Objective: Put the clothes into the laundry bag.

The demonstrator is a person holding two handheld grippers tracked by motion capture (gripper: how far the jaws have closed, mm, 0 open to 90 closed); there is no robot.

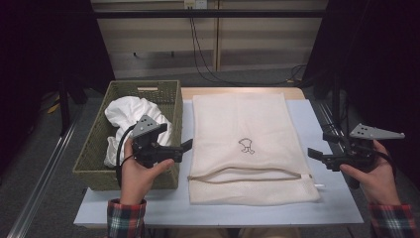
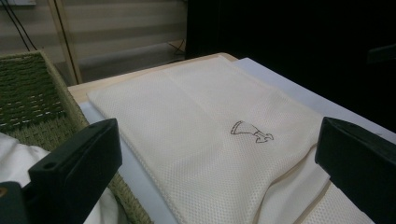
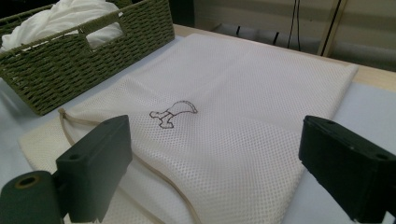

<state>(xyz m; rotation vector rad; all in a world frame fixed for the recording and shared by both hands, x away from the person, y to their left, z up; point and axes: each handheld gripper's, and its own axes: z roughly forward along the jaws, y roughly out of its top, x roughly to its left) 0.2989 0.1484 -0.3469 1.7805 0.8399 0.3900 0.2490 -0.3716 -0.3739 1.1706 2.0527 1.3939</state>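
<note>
Spread flat on the bench (image 1: 341,198), the mesh laundry bag (image 1: 247,124) is flanked by both wide-open claws; its zipper mouth (image 1: 247,173) should be parted first.

Mesh bag (image 1: 245,144) lies flat mid-desk (image 1: 337,198), reaching back to far edge. Basket (image 1: 94,153) at desk's left edge, just beside bag, w/ cloth (image 1: 126,111) inside. Left gripper (image 1: 187,145) over basket's near right corner; right gripper (image 1: 313,153) at right edge.

Mesh laundry bag (image 1: 247,144), centre: cream, fine dotted weave, small dark outline emblem (image 1: 246,146). Woven basket (image 1: 94,153), left: olive green. Cloth (image 1: 129,116) inside basket: white. Tabletop (image 1: 332,198): pale blue-grey sheet, light wood at far edge. Sleeves (image 1: 126,218), near: red-and-green plaid. Tools' jaws: black.
</note>
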